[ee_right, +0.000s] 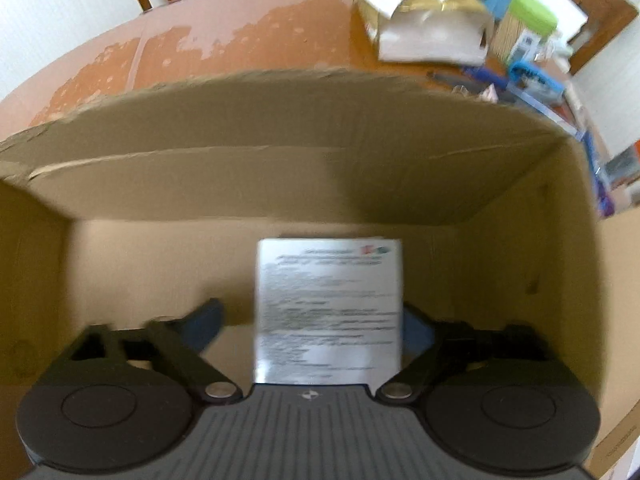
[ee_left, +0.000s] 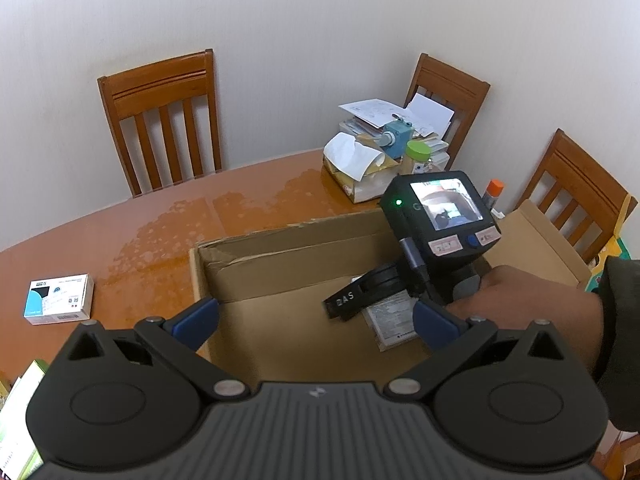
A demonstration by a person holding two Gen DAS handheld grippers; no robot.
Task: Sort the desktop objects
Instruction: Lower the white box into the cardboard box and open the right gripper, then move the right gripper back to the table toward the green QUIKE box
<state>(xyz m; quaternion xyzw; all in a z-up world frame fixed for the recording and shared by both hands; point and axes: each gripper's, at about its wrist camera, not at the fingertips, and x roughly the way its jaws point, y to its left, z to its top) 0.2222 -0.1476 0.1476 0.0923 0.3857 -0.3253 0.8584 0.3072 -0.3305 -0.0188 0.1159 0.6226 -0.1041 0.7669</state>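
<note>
Sorting looks barely begun: right gripper (ee_right: 310, 320), jaws apart, hangs over a printed packet (ee_right: 328, 308) lying in the cardboard box (ee_left: 280, 256), while a small white-and-blue box (ee_left: 58, 298) waits at the frame's left on the desk (ee_left: 160, 232) and left gripper (ee_left: 314, 316) hovers with jaws apart.

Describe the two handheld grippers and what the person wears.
Both grippers are black, with ribbed housings, round side discs, silver pivot bolts and blue finger pads. The left gripper shows a small logo on its ribbing. The right gripper, seen from the left wrist, carries a small lit screen, a green light, two pink labels, a blue button and a dark cable. The person wears a dark sleeve.
</note>
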